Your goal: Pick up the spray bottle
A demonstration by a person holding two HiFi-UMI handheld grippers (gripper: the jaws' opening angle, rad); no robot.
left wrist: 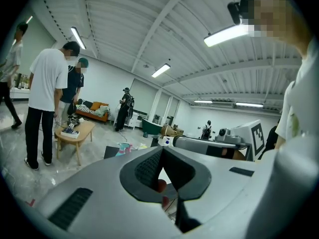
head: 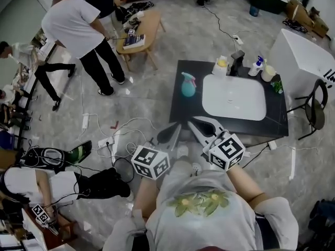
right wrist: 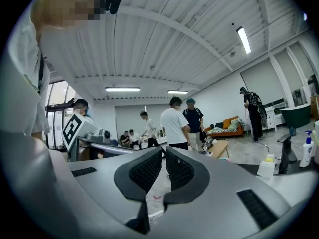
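Note:
The teal spray bottle (head: 188,84) with a pink trigger stands upright at the left edge of the black table (head: 180,109), beside a white sink basin (head: 234,97). In the left gripper view the spray bottle (left wrist: 124,149) shows small, beyond the jaws and left of them. My left gripper (head: 168,133) hovers off the table's near left corner, jaws shut with nothing between them. My right gripper (head: 201,124) reaches over the table's near edge, below the basin, also shut and holding nothing. Both grippers are well short of the bottle.
Behind the basin stand a white bottle with a yellow cap (head: 222,65), a black faucet (head: 236,63) and a blue-topped bottle (head: 256,66). A person in a white shirt (head: 73,25) bends by a wooden coffee table (head: 138,33). Cables and a power strip (head: 104,141) litter the floor.

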